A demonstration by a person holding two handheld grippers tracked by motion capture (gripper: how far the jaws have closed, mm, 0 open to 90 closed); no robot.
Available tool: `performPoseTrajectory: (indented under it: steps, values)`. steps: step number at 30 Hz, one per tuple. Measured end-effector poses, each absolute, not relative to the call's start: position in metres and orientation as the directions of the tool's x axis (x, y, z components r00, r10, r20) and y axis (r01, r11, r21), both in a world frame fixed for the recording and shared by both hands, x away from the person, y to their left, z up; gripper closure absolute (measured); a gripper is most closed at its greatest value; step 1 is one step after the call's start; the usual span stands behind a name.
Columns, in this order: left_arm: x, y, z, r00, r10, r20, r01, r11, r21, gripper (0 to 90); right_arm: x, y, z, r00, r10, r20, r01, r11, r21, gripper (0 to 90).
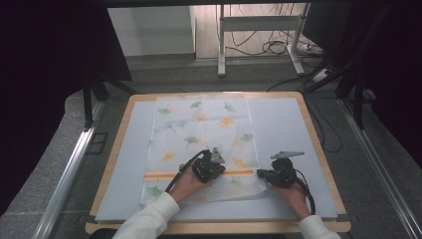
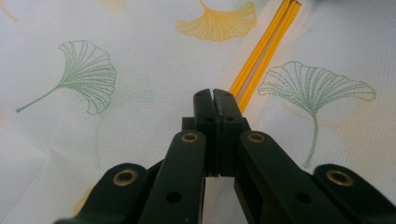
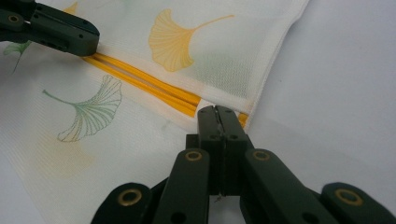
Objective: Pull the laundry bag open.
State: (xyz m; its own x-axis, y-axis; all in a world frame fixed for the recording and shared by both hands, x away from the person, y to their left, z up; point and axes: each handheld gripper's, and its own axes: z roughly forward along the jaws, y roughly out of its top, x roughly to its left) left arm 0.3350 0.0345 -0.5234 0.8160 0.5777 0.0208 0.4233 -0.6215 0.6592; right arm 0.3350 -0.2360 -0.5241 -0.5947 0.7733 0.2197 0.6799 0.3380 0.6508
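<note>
Item: ginkgo-print cloth (image 1: 201, 144), flat at table (image 1: 308, 149) centre, orange stripe (image 1: 164, 176) toward six o'clock. My left claw (image 2: 213, 95) rests closed on the stripe, pinning it. My right claw (image 3: 217, 112), jaws together at the cloth's three-o'clock hem, possibly pinches it for folding.

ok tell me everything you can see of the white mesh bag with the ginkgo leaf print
The white mesh bag with green and yellow ginkgo leaves is a flat, rectangular, fine-weave pouch, thin enough to look slightly see-through. It lies spread out on the pale table mat, lengthwise away from the person, with its near edge a little rumpled. An orange zipper band crosses it near that end. The left gripper is shut over the band's middle; the right gripper is shut at the band's end by the bag's right edge.
</note>
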Motion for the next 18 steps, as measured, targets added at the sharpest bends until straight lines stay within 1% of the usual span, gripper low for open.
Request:
performPoseTrajectory:
  steps: [18]
  values:
    - [0.334,0.051,-0.524,0.79,0.613,-0.002,0.464,-0.597,0.655,90.0,0.335,-0.236,-0.524,-0.596,0.773,0.217,0.678,0.341,0.651,89.7]
